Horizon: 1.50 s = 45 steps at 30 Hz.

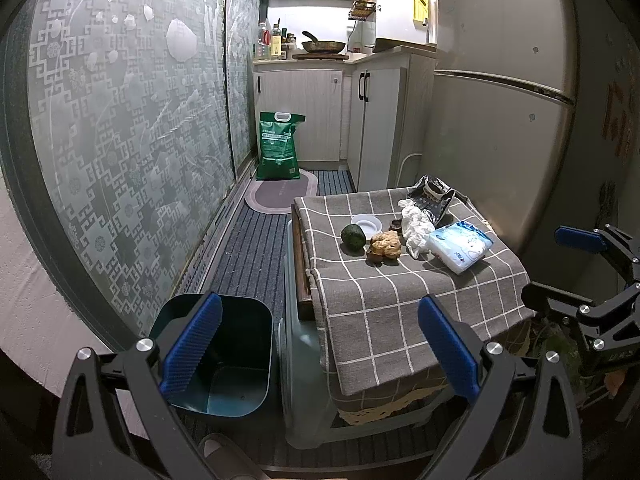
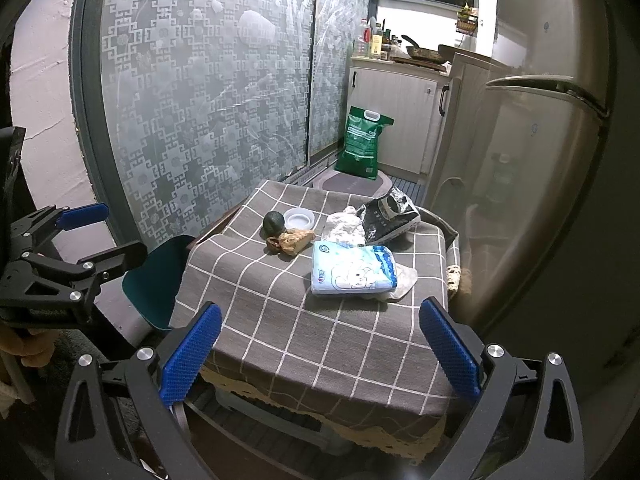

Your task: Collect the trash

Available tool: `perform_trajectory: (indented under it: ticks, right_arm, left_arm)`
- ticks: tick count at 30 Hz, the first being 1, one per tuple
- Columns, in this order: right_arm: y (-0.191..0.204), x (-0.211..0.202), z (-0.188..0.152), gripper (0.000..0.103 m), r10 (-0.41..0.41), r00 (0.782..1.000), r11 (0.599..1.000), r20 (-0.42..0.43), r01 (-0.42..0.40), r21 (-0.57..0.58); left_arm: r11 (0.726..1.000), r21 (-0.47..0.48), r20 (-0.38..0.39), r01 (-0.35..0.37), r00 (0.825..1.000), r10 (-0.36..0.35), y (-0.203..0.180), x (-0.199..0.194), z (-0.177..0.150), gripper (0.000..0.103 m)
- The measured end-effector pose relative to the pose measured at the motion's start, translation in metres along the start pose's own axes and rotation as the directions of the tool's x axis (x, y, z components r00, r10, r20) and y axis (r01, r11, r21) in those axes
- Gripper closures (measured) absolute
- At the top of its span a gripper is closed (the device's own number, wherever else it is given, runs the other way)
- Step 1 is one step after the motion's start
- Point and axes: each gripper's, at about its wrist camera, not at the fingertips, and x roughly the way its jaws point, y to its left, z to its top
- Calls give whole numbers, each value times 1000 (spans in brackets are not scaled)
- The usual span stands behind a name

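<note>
I hold my left hand-held gripper (image 1: pixel 320 356) with its blue ribbed pads spread wide and nothing between them, out over the gap between the dark teal plastic bin (image 1: pixel 224 360) on the floor and the near left corner of the small bench under its grey white-checked cloth (image 2: pixel 304 320). My right hand-held gripper (image 2: pixel 320 354) is likewise spread and empty, hovering off the near edge. I judge nothing is collected yet: I am lined up to start.

The trash sits bunched toward the far half of the bench, presumably so each piece is within one reach. A crumpled brown paper wad (image 1: pixel 386 245) lies mid-bench, touching a dark green avocado-like fruit (image 1: pixel 353 236), with a white round plastic lid (image 1: pixel 367 224) just behind. A crumpled white tissue (image 1: pixel 416 226) leans beside a torn black-and-white foil wrapper (image 1: pixel 432 196) at the far right corner. A blue-and-white soft tissue pack (image 2: pixel 354 268) lies nearer the right edge.

The bin stands open just beside the left edge, so drops are short.
</note>
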Motion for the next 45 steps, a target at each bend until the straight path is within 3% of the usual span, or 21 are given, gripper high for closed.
perform_trajectory:
  ticks: [45]
  right_arm:
    - [1, -1, 0, 3, -2, 1000, 1000, 4, 2, -1]
  left_arm:
    - [1000, 1, -2, -3, 1000, 3, 0, -7, 7, 3]
